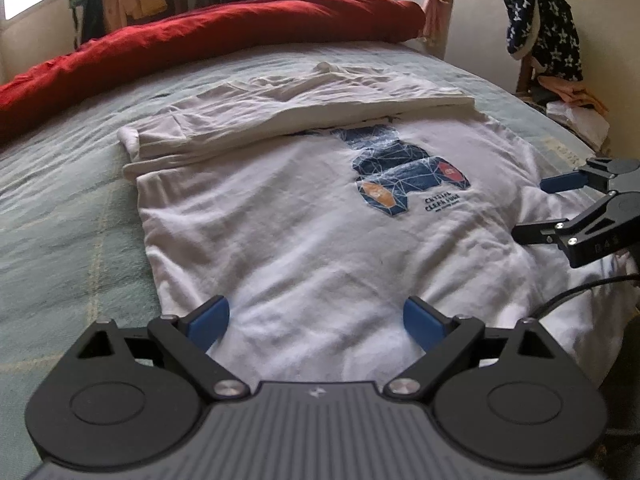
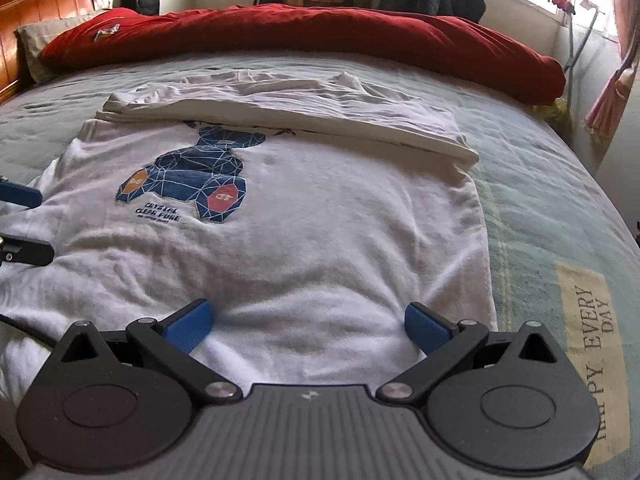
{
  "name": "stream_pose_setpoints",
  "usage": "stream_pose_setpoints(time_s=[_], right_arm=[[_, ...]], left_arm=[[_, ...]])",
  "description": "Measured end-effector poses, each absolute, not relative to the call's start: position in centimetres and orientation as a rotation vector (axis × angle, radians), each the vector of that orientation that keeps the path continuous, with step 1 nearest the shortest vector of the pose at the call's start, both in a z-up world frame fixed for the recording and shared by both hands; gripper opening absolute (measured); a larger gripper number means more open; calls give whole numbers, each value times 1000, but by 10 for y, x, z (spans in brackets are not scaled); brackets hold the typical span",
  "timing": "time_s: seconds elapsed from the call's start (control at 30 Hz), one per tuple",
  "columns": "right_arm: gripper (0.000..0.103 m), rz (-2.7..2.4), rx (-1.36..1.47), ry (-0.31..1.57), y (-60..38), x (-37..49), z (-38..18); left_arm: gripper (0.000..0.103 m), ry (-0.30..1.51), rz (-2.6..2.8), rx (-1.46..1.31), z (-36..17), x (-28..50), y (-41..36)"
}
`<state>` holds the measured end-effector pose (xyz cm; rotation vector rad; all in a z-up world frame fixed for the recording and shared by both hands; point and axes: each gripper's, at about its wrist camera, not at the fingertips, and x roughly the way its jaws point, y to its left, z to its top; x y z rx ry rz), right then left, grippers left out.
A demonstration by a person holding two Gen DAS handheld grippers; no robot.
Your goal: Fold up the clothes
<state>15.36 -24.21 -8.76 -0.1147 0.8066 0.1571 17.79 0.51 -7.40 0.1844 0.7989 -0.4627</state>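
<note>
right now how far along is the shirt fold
Done: the far part of the white t-shirt is folded over toward the bear print, forming a band. In hand: nothing gripped yet; the left gripper and right gripper are both open over the near hem. Left: the near half lies flat and wrinkled on the bedspread.

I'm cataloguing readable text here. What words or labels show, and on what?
"CRYSTAL CLEAR PURE": white T-shirt, under the bear print.
Smaller line beneath it: too blurred to read.
"be" and "ar": the bear's orange and red paws.
"HAPPY EVERY DAY": patch on the bedspread.
</note>
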Motion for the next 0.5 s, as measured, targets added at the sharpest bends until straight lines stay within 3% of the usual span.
stream_pose_setpoints(time_s=[0.3, 0.5], right_arm=[[103, 137, -89, 775, -245, 115, -83], [103, 141, -56, 761, -238, 55, -80]], left_arm=[[94, 654, -375, 221, -75, 125, 6], [94, 678, -357, 209, -72, 87, 9]])
